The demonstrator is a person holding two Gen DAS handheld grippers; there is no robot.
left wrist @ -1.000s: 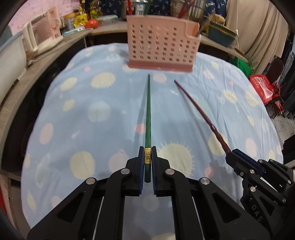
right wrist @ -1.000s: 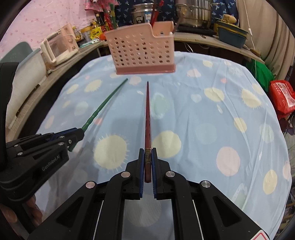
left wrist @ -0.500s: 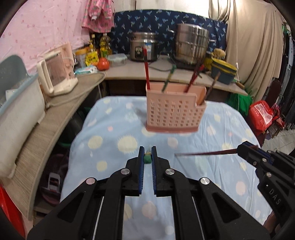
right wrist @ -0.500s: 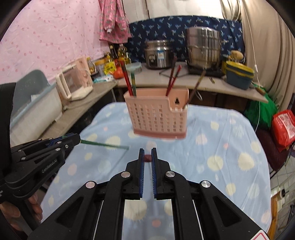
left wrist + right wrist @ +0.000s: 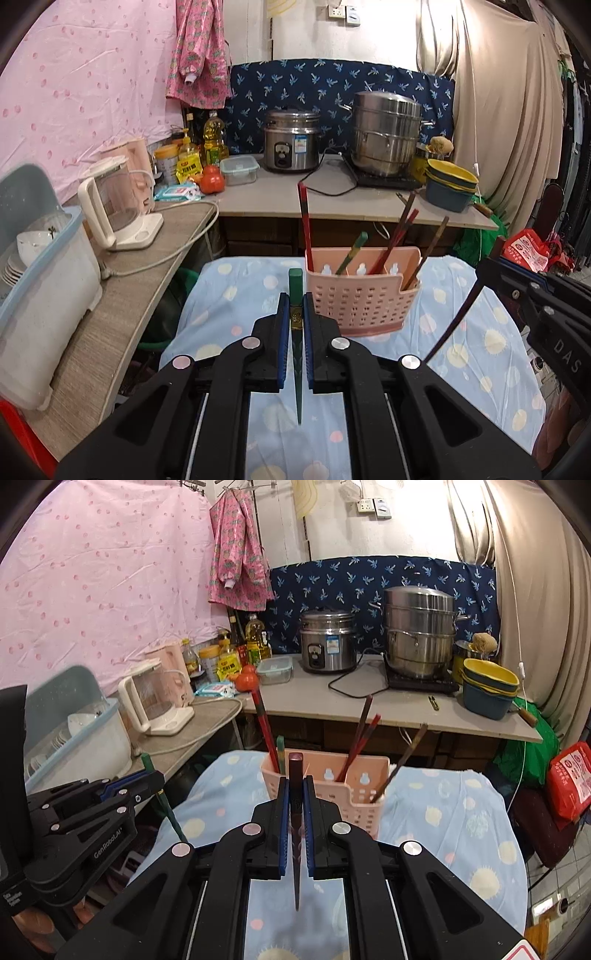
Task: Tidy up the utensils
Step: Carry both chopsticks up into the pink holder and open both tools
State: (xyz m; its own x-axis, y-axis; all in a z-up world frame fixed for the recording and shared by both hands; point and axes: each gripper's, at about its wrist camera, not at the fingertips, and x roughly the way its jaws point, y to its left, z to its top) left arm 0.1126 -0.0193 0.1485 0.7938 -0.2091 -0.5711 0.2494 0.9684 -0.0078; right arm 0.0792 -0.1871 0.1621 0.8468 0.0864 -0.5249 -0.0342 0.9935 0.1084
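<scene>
Left gripper point(image 5: 294, 325) is pinching a green chopstick point(image 5: 295, 295) near its thick end, blunt end sticking up, thin tip pointing down toward the camera above the tablecloth point(image 5: 229, 295). Right gripper point(image 5: 295, 805) is pinching a dark red chopstick point(image 5: 295, 775) the same way, thick end up, tip hanging down over the blue spotted cloth. In the right wrist view the left gripper is showing at lower left with the green chopstick slanting down out of it; in the left wrist view the right gripper is sitting at the right edge with the dark chopstick angling down. Just beyond both grippers a pink perforated utensil holder point(image 5: 364, 299) is standing upright on the cloth, with several chopsticks point(image 5: 397, 236) leaning in its compartments, a red one point(image 5: 304, 221) at its left end. Behind the table a counter point(image 5: 332, 199) is carrying a rice cooker point(image 5: 291, 140), a steel steamer pot point(image 5: 386, 133), stacked bowls point(image 5: 448, 184), a kettle point(image 5: 114, 206) and bottles.
</scene>
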